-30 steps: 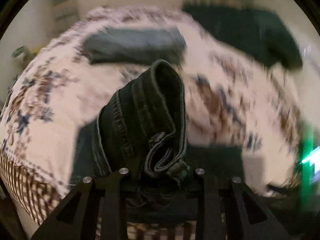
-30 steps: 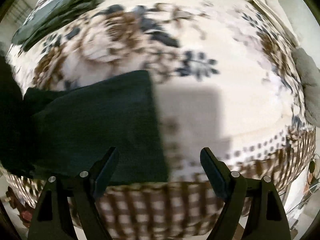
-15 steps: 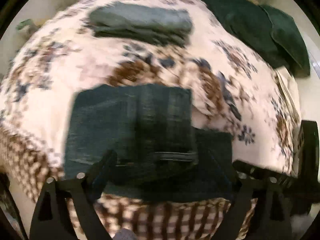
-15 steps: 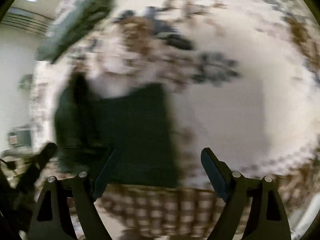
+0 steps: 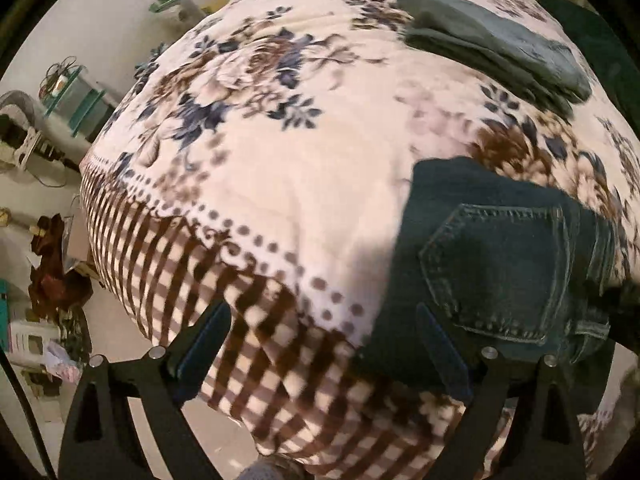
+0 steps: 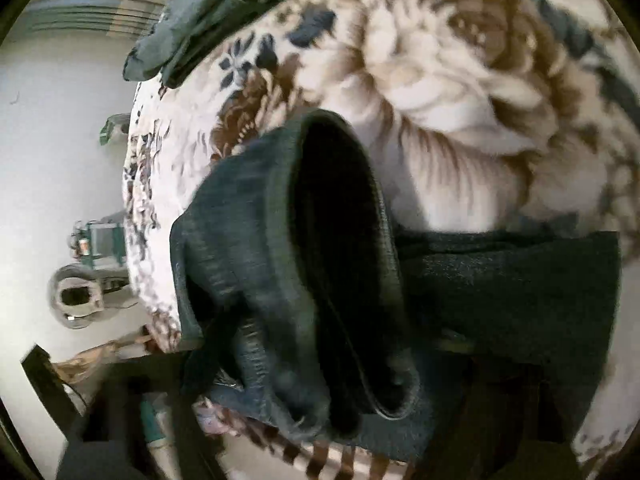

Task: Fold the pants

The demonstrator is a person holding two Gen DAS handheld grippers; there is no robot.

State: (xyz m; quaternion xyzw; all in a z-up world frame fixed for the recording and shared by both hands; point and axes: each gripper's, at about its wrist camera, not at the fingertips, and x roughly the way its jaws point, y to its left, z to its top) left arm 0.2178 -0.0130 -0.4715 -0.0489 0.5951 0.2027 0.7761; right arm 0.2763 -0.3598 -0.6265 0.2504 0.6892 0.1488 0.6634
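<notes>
The dark blue jeans point(image 5: 504, 264) lie folded on the floral blanket point(image 5: 304, 168), back pocket up, at the right of the left wrist view. My left gripper point(image 5: 324, 344) is open and empty, with its right finger over the jeans' left edge. In the right wrist view the jeans point(image 6: 312, 264) fill the frame close up, with a rolled fold of denim bunched right at the camera. The right gripper's fingers are hidden behind the cloth and blur, so its state does not show.
A second folded grey-green garment point(image 5: 492, 44) lies farther back on the bed, also seen in the right wrist view point(image 6: 200, 16). The bed's checkered edge point(image 5: 192, 280) drops to the floor on the left, where cluttered shelves and small items point(image 5: 60, 92) stand.
My left gripper let go of the jeans, opened, and swung left, leaving them folded on the bed. The right gripper moved in close against the jeans, which now fill its view.
</notes>
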